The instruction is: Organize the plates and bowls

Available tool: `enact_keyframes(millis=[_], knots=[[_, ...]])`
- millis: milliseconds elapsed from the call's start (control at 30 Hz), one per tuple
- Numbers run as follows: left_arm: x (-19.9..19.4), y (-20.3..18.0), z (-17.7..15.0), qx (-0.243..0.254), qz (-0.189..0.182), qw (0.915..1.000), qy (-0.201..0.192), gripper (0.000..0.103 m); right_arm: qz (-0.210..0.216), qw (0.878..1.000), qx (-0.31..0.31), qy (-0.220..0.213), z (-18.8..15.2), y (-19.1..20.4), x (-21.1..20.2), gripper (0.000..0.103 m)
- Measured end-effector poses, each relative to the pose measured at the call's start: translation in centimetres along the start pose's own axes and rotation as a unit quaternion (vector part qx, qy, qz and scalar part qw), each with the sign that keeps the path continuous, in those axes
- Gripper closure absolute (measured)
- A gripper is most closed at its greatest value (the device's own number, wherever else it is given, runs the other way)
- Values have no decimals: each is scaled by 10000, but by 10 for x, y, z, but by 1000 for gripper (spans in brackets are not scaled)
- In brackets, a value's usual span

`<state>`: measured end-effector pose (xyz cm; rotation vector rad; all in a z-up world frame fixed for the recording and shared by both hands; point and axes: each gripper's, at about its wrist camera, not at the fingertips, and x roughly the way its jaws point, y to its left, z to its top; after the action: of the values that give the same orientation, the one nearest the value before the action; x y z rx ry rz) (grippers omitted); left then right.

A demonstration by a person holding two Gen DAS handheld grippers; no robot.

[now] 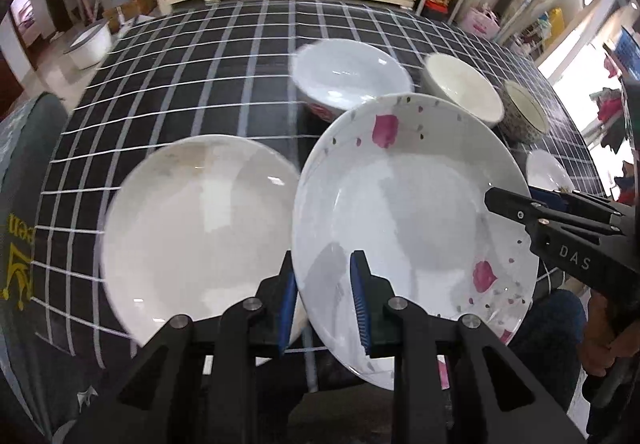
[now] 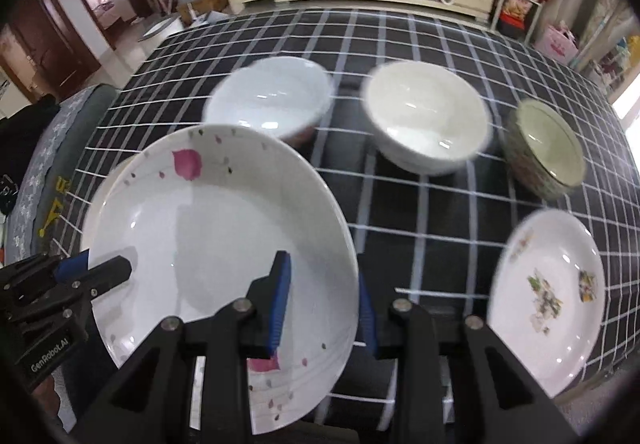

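White round petal-patterned ceramic plate (image 1: 412,203) clamped at opposite rims by left gripper (image 1: 326,304) and right gripper (image 2: 322,304); plain white round plate (image 1: 196,232) lies just left of left gripper.

Three plates: petal-patterned plate (image 2: 224,244) between the jaws, plain white plate (image 1: 196,232) just left of them, floral plate (image 2: 548,296) off to the right. Three bowls beyond the jaws: white bowl (image 2: 272,99), cream bowl (image 2: 424,115), green-lined patterned bowl (image 2: 544,147).
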<state>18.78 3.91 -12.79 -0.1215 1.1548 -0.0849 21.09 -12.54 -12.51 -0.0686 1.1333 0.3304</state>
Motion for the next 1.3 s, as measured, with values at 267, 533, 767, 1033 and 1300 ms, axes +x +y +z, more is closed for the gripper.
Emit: enact_keyframes(millis=[267,533,767,1033,1300], knots=[[-17,62,-5,-493,196,9986,-83,80,190,9988,-414,180,15,57,24,67],[-19,105,-15,-753,390,9964,-48,80,101,9968,-757,227,24,94,40,67],[-9,130,-23,-999,366,9943,60,80,28,9945,-1007,296,25,113,49,68],[2,153,-22,-1217,147,9924,90,81,-106,9927,-1169,262,27,120,52,70],[2,152,-23,-1217,227,9923,63,81,-122,9941,-1054,224,24,113,51,70]])
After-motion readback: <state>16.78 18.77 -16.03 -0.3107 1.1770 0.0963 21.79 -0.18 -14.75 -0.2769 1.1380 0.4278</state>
